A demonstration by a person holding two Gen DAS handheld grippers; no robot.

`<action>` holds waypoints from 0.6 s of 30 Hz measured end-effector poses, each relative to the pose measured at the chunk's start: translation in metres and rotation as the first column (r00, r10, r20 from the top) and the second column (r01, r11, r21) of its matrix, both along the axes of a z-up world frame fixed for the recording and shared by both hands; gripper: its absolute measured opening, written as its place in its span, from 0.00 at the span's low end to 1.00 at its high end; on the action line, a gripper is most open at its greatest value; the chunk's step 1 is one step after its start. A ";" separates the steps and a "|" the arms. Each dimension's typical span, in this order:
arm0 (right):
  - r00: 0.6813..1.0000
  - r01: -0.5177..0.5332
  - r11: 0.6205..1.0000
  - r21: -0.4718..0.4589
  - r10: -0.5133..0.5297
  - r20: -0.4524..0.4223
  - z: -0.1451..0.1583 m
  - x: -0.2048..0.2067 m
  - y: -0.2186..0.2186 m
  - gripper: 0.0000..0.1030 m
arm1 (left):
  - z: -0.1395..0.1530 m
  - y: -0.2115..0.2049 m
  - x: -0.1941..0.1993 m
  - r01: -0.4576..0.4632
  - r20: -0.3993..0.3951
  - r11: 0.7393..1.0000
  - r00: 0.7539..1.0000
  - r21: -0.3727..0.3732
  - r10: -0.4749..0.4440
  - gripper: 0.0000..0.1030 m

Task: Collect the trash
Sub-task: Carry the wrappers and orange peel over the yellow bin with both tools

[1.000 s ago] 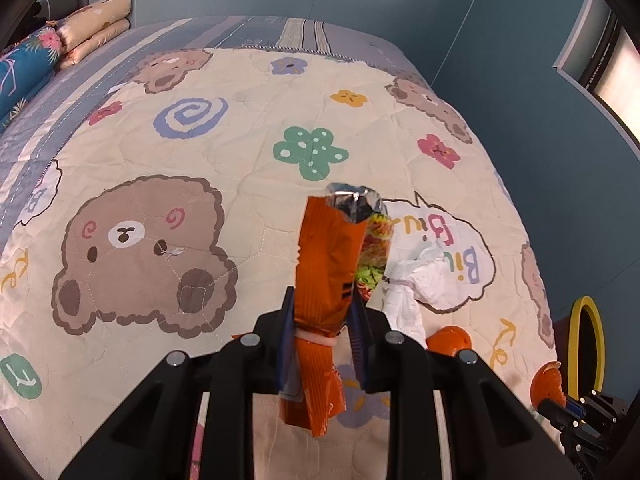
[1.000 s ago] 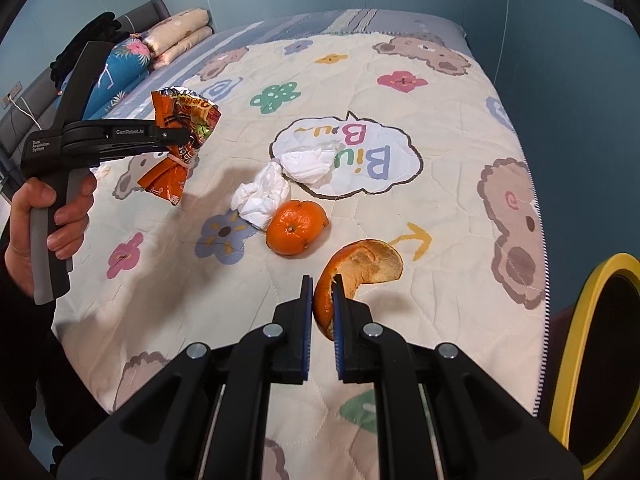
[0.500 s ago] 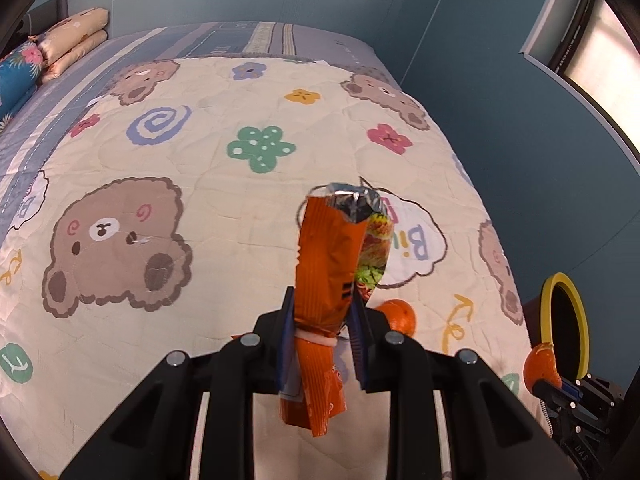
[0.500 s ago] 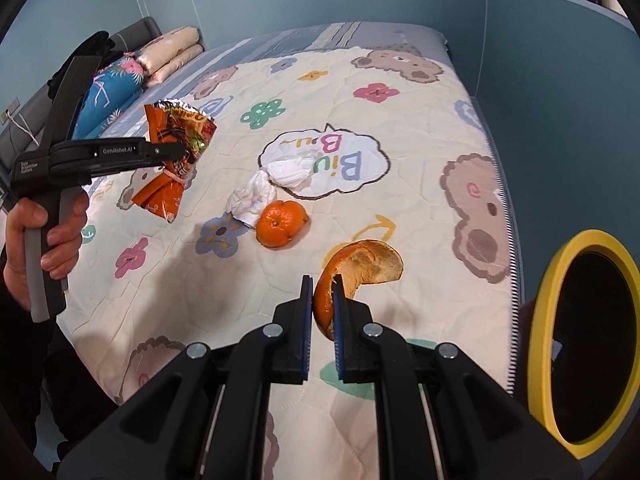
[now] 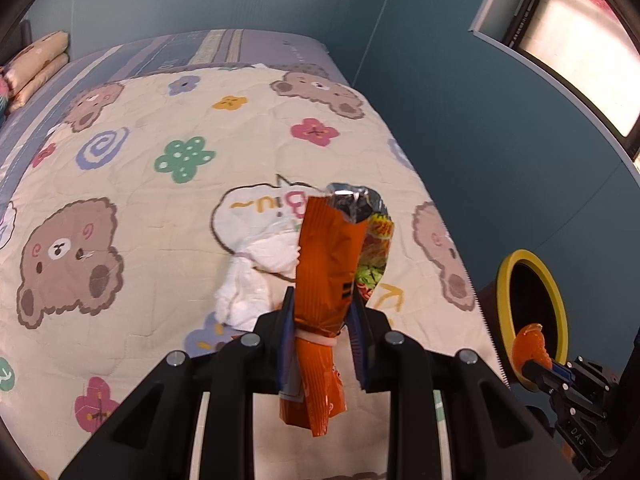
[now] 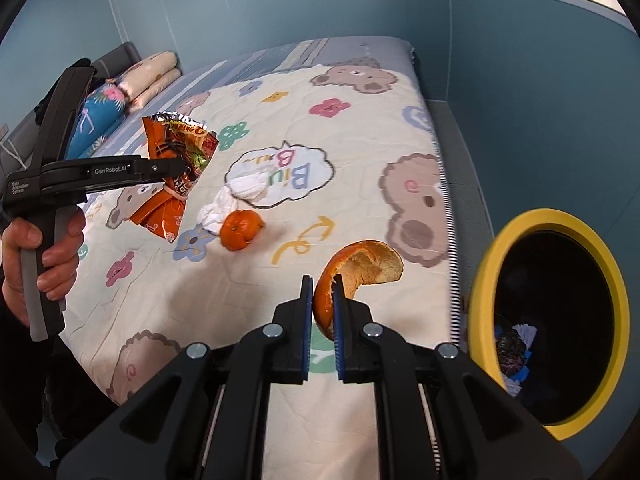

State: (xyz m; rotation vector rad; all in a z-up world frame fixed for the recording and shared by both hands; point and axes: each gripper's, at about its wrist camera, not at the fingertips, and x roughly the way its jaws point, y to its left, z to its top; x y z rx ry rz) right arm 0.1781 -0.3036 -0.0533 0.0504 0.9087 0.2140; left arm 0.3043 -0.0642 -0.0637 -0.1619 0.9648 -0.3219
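My left gripper is shut on an orange snack bag tied with a rubber band, held upright above the bed; the same bag hangs from it in the right wrist view. An orange peel is pinched in my right gripper, close to the yellow-rimmed bin at the bed's right side. From the left wrist view that peel shows in front of the bin. A crumpled white tissue and a whole tangerine lie on the quilt.
The bed carries a cream quilt with bears and flowers, and pillows at its head. Blue walls close in behind and to the right, with a window on the right. A hand holds the left gripper's handle. The bin holds some dark trash.
Both grippers have swung right toward the bin with their loads. The bin fills more of the right wrist view, and the peel now shows in front of its mouth.
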 end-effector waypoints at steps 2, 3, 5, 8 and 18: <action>1.000 0.013 1.000 0.004 -0.013 0.003 0.001 -0.002 -0.009 0.09 | 0.003 -0.013 -0.002 0.022 0.004 1.000 1.000 -0.005 -0.022 0.22; 1.000 0.024 1.000 0.006 -0.025 0.005 0.003 -0.004 -0.016 0.09 | 0.004 -0.021 -0.003 0.037 0.006 0.999 0.999 -0.008 -0.037 0.22; 0.999 0.038 0.999 0.007 -0.038 0.005 0.004 -0.005 -0.024 0.09 | 0.005 -0.033 -0.004 0.058 0.006 0.998 0.998 -0.009 -0.058 0.22; 0.998 0.066 0.998 0.013 -0.066 0.003 0.006 -0.009 -0.041 0.09 | 0.004 -0.054 -0.005 0.095 -0.002 0.995 0.995 -0.007 -0.095 0.22; 0.986 0.165 0.986 0.019 -0.165 0.000 0.009 -0.021 -0.100 0.09 | 0.010 -0.123 -0.007 0.207 -0.001 0.978 0.978 -0.008 -0.207 0.22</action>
